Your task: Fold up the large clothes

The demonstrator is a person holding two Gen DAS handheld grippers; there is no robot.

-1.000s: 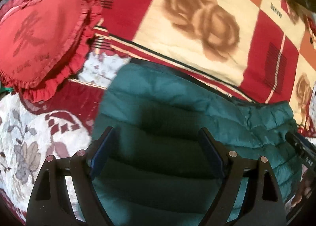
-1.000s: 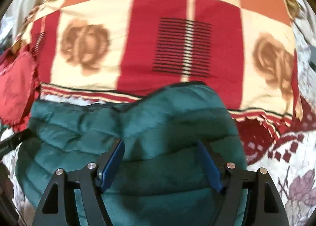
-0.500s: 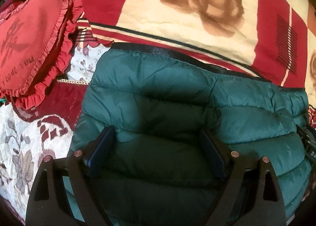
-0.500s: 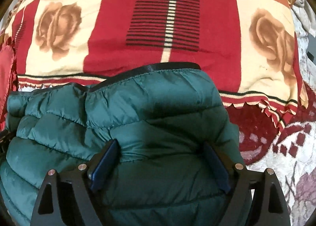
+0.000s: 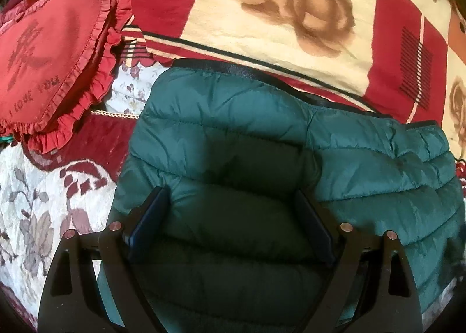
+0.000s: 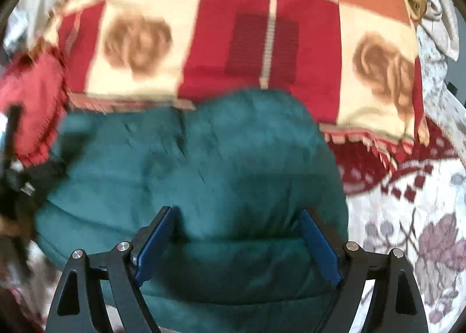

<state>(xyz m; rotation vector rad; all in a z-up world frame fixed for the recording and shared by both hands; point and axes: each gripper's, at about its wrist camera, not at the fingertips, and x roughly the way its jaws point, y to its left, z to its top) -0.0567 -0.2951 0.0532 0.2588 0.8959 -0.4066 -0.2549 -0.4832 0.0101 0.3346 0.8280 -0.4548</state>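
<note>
Green quilted fabric of a puffer jacket fills the near and middle part of the left wrist view, laid folded on a floral bedspread. The left hand-held gripper is seen above the jacket with its jaws apart, nothing pinched between them. A red heart-shaped cushion with frills lies at the far left, and a rose-patterned blanket in red and cream is spread beyond the jacket's black-trimmed far edge.

Seen from the right wrist, the picture is blurred. The right hand-held gripper is held over the jacket, its jaws having just been opening and now standing wide, with padded fabric lying loose between the blue pads. The blanket lies farther off, the bedspread to the right.
</note>
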